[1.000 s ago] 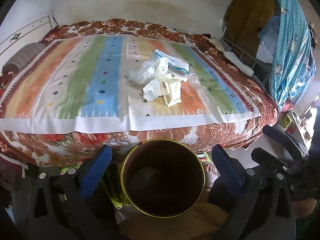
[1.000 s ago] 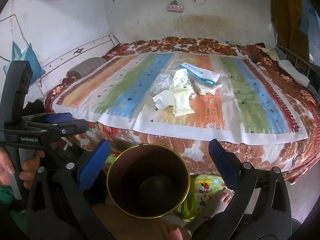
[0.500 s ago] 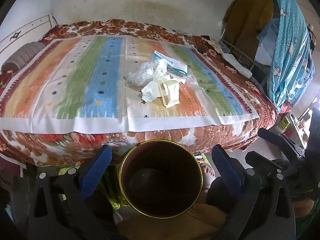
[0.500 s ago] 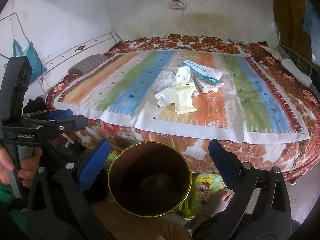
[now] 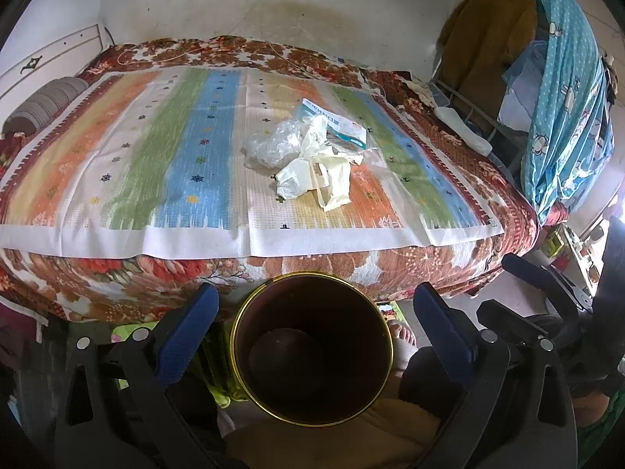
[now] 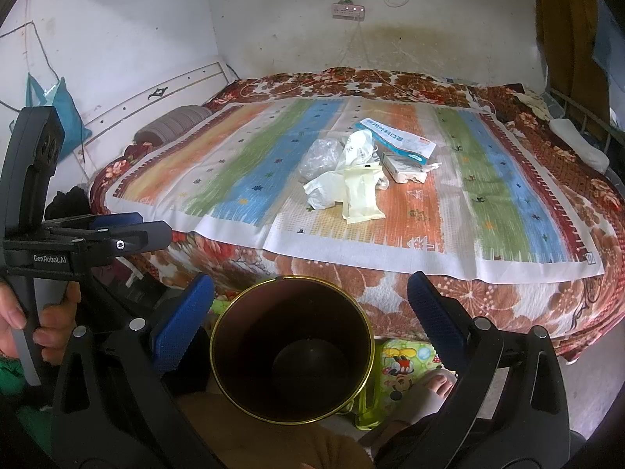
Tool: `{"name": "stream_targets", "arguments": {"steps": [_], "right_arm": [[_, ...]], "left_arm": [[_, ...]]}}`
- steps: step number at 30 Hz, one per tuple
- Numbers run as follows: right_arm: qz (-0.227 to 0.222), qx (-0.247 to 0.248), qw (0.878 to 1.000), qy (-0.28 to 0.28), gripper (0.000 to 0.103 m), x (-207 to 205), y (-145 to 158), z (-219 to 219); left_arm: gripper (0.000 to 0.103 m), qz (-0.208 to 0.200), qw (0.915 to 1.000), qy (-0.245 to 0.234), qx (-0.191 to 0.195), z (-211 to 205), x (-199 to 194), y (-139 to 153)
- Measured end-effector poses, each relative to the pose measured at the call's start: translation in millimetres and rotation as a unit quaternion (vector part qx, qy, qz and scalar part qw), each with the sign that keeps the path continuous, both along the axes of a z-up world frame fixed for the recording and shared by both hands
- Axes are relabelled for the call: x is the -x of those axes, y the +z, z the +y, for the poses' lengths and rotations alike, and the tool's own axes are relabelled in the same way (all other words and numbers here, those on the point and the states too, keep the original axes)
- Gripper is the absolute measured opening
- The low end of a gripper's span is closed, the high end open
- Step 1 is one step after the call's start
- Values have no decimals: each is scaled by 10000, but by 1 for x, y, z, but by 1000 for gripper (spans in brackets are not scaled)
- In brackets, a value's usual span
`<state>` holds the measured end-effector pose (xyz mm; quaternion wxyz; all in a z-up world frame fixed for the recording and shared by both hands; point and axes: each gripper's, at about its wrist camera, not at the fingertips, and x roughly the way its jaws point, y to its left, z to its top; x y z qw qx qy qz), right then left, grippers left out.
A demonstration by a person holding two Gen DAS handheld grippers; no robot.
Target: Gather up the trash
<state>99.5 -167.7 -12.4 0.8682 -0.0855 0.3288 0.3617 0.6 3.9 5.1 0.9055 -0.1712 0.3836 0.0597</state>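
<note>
Left tool (image 5: 312,312) and right tool (image 6: 310,305) both spread wide, gripping nothing, held side by side, level.

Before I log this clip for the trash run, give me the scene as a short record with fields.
surface: bed with striped mat
trash pile: clear plastic bag, cream wrapper, blue-white packet, small box, all mid-mat
bin: dark bin with gold rim, below the bed's near edge, looks empty
left hand-held gripper: open, holding nothing
right hand-held gripper: open, holding nothing
progress: no trash picked up yet
</note>
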Motion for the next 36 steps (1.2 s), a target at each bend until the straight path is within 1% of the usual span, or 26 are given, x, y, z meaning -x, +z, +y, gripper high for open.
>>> {"name": "stream_targets", "arguments": {"steps": [14,18,21,22,23,26,29,36], "right_arm": [[82,-2,10000,55,94,-2,-1,1],[166,-12,9998,112,94,-6,-3,2],[340,-44,9993,166,94,-14,-4,2],[470,-76,9986,218,94,-19,-5,2],[506,-78,9984,236,94,-21,-5,4],[485,30,9985,268,94,-26,-5,9],[562,82,9978,329,94,-34,-5,14],[756,159,9969,122,94,-61,-7,18]], "left_arm": [[97,-1,10000,-6,7,1,1,0],[97,8,10000,-9,4,2,1,-1],[97,73,10000,4,27,1,-3,-4],[97,121,9999,19,13,0,-5,-5],[97,169,9999,24,-13,-2,-8,-7],[97,282,9995,-28,-108,-8,-16,-9],[97,290,9993,-44,-210,-6,-25,-5],[97,421,9981,-75,-439,4,-50,0]]}}
